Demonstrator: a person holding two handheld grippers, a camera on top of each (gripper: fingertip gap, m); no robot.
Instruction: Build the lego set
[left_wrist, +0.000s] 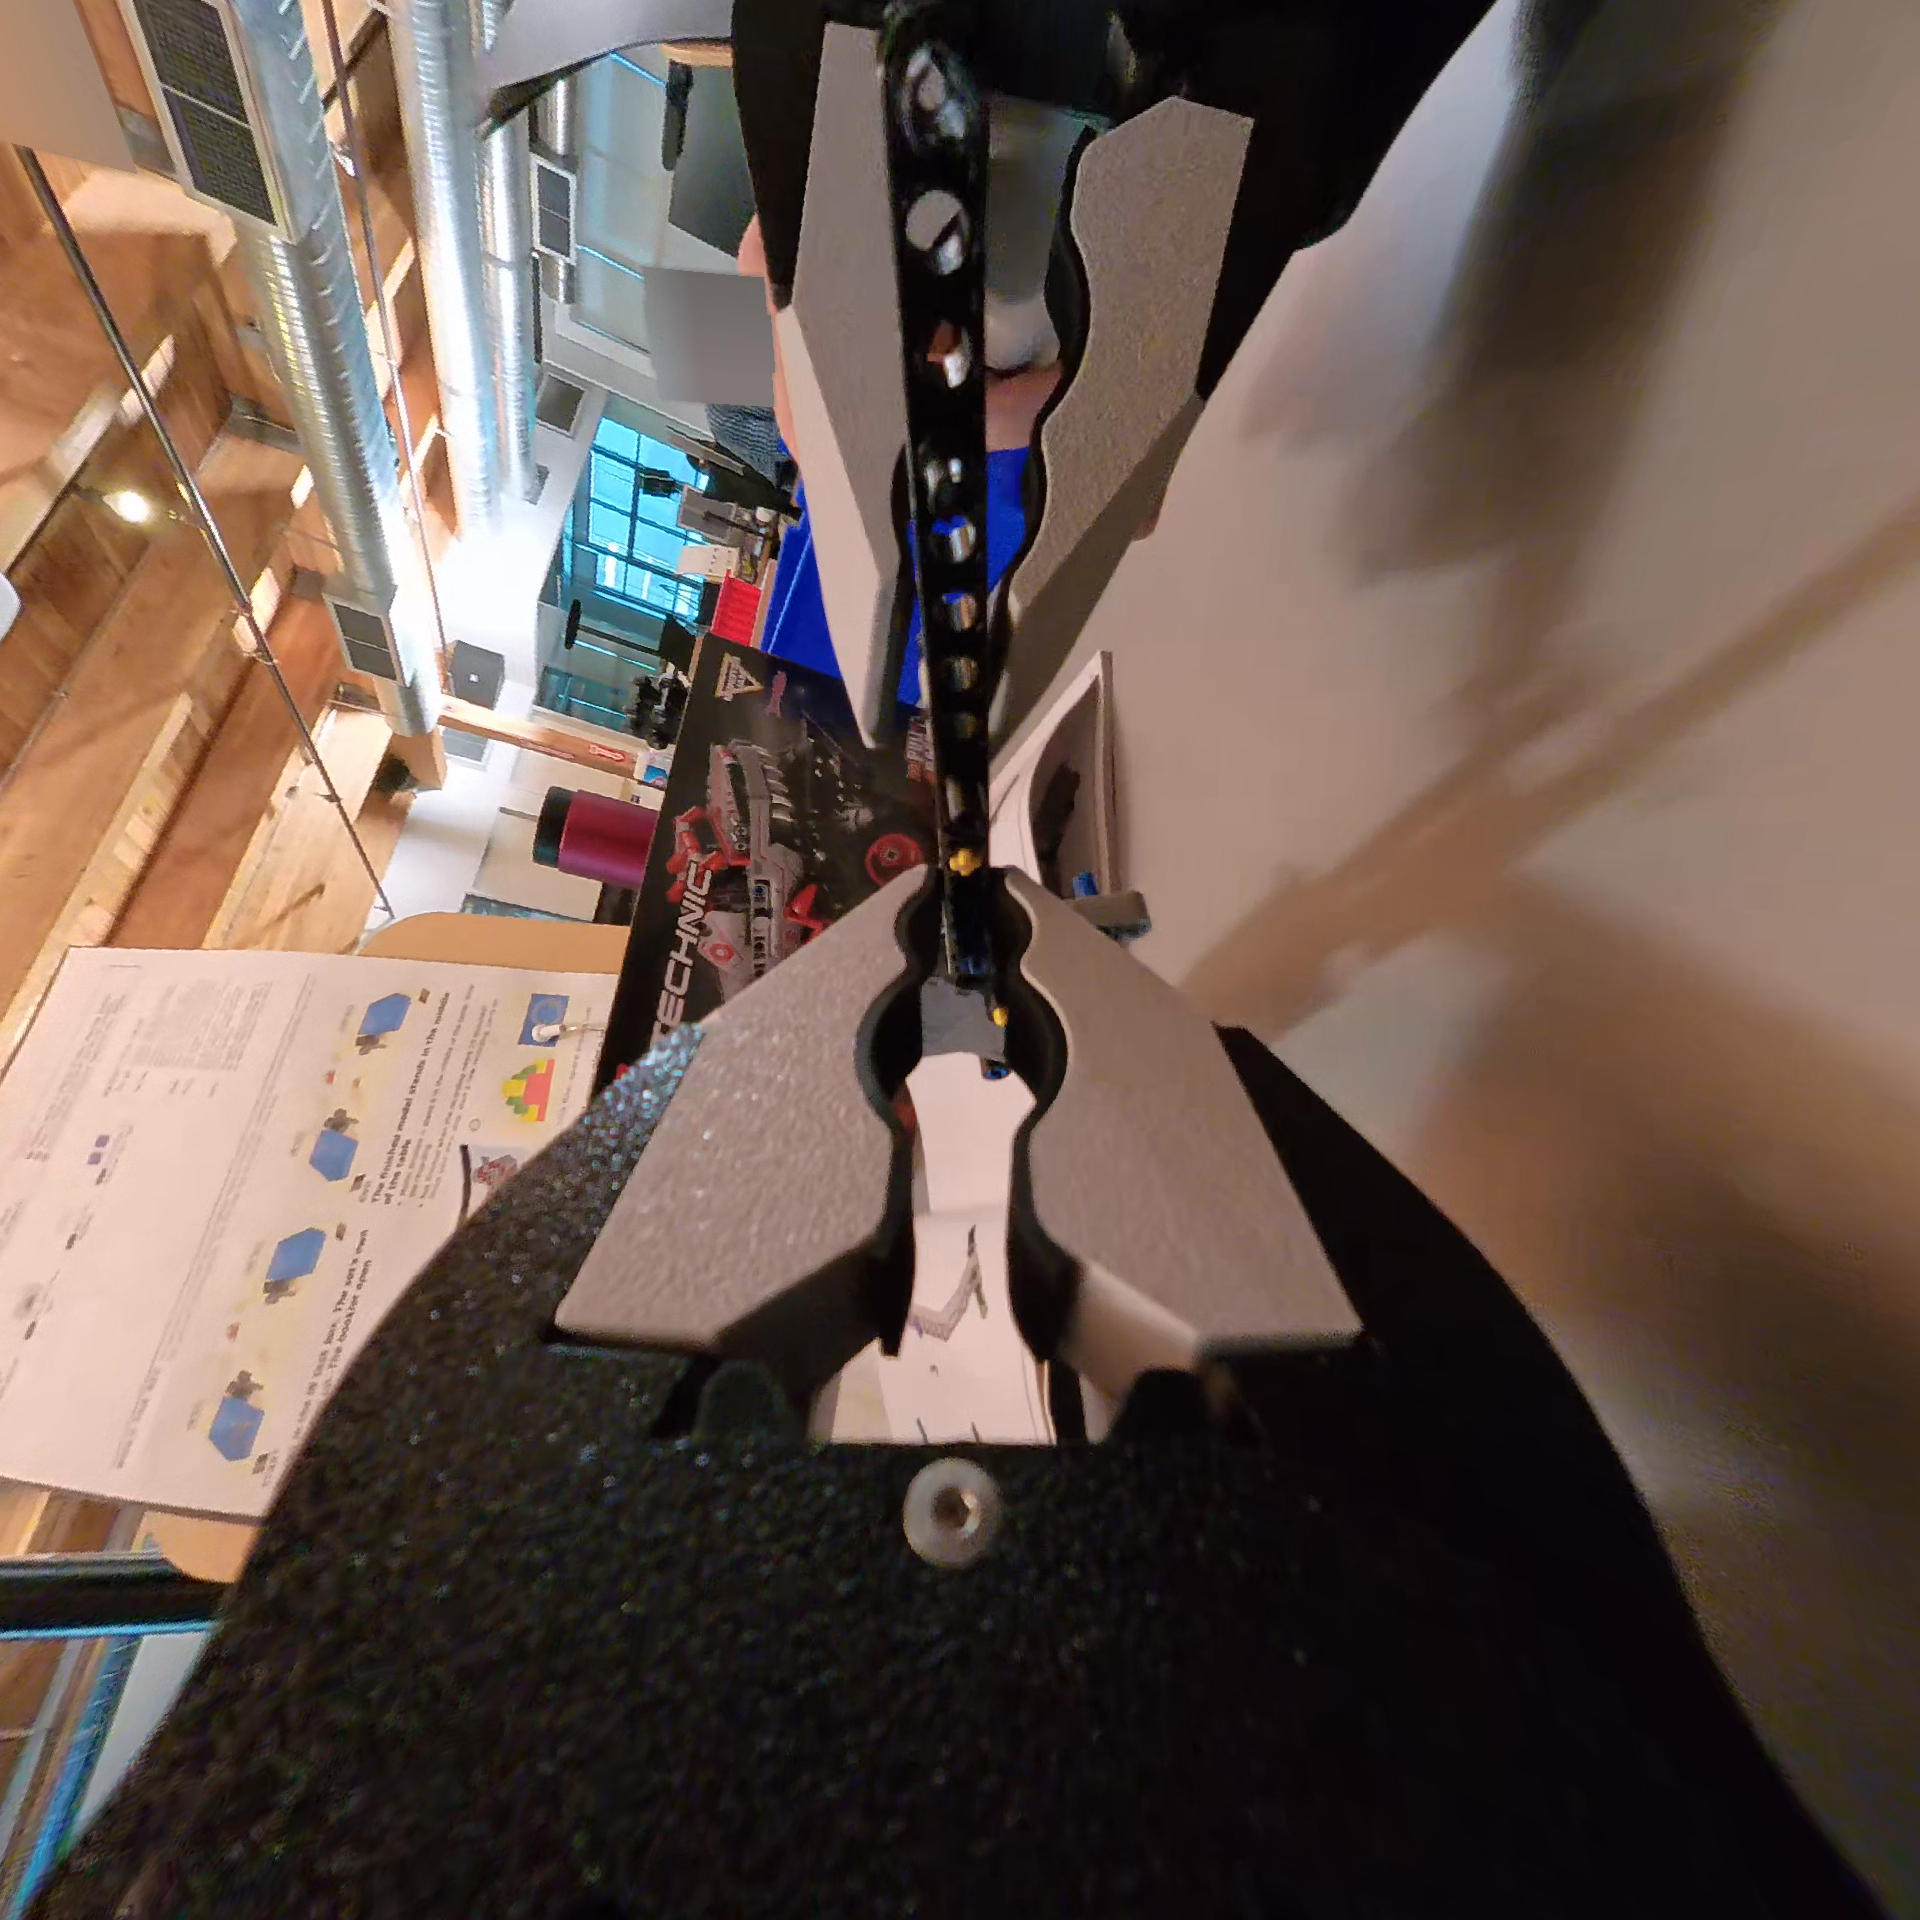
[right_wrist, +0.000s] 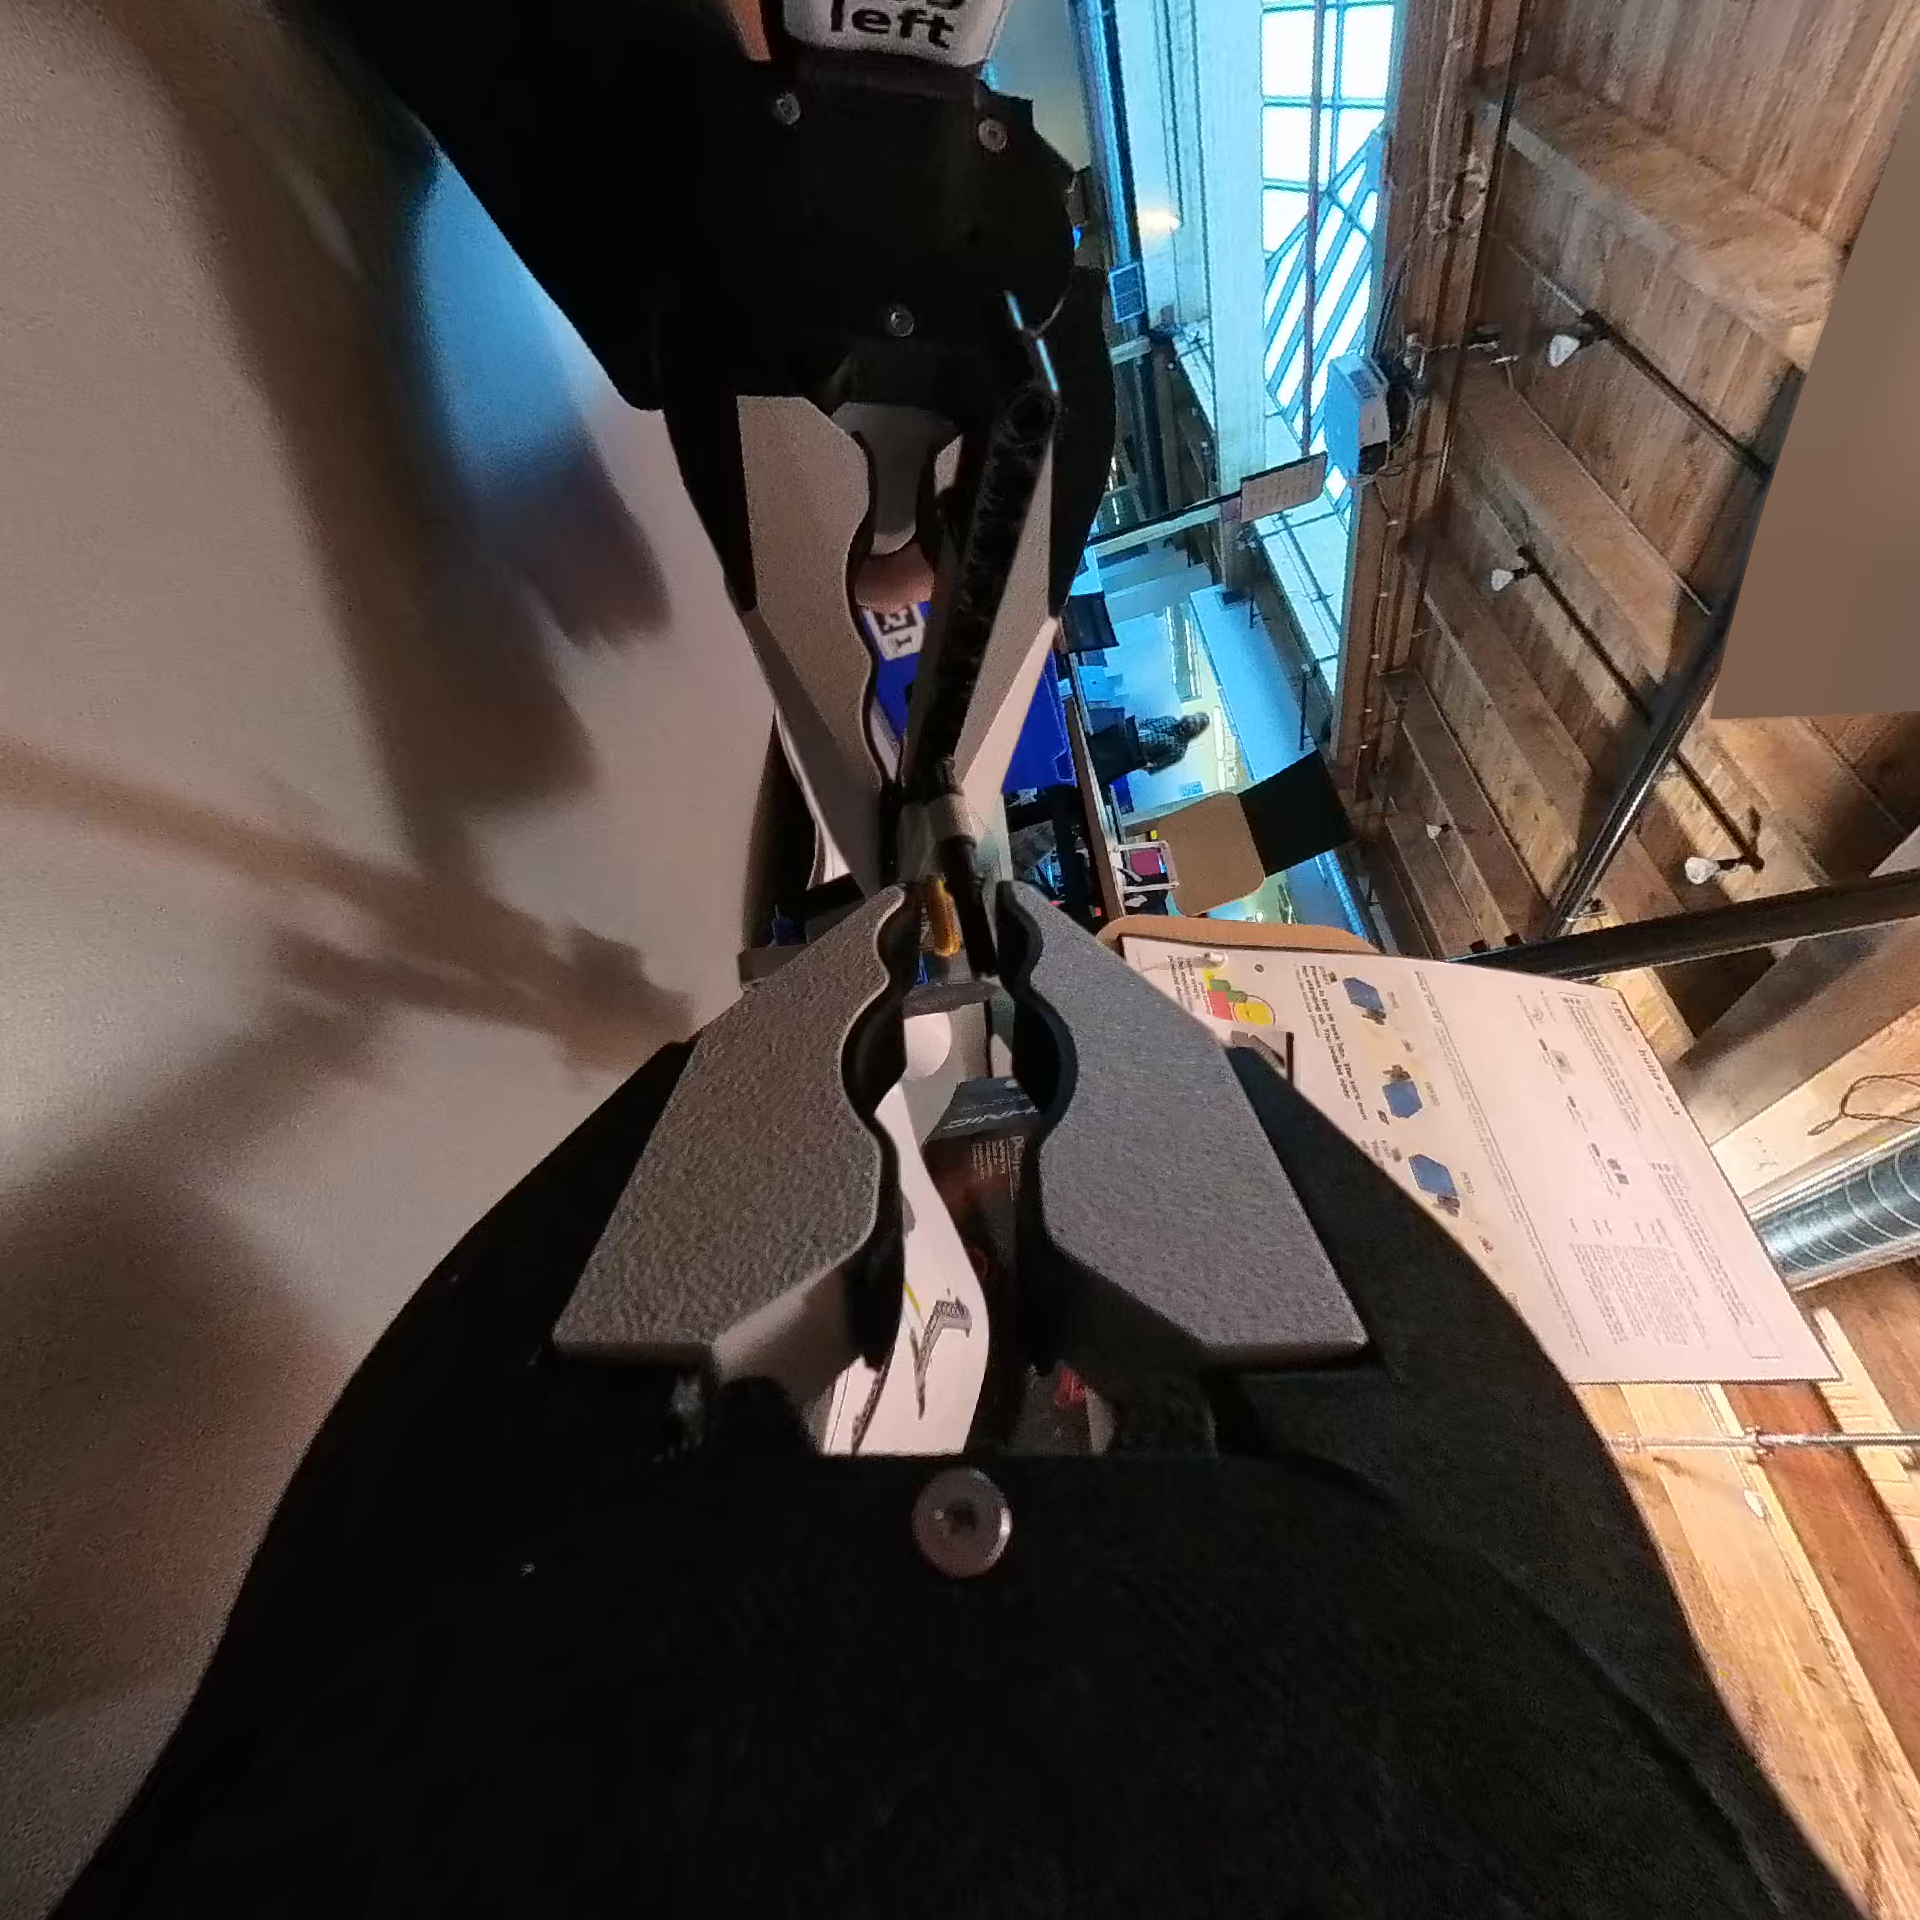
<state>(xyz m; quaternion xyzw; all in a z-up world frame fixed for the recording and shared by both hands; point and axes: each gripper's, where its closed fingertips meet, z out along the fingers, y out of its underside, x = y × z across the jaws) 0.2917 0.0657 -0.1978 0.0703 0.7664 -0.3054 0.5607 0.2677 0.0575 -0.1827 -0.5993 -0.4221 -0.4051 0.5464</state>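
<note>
A long black Lego beam with a row of holes is held in the air between my two grippers, which face each other. My left gripper is shut on its near end, where a grey piece and small blue and yellow pins sit. The right gripper comes in from the top of the left wrist view with the beam between its fingers. In the right wrist view, my right gripper is shut on the black beam beside a yellow pin. The left gripper is opposite it.
The white table runs along one side, also in the right wrist view. On it stand the dark Lego box, a white parts tray and a maroon cup. A printed instruction sheet stands upright, also in the right wrist view.
</note>
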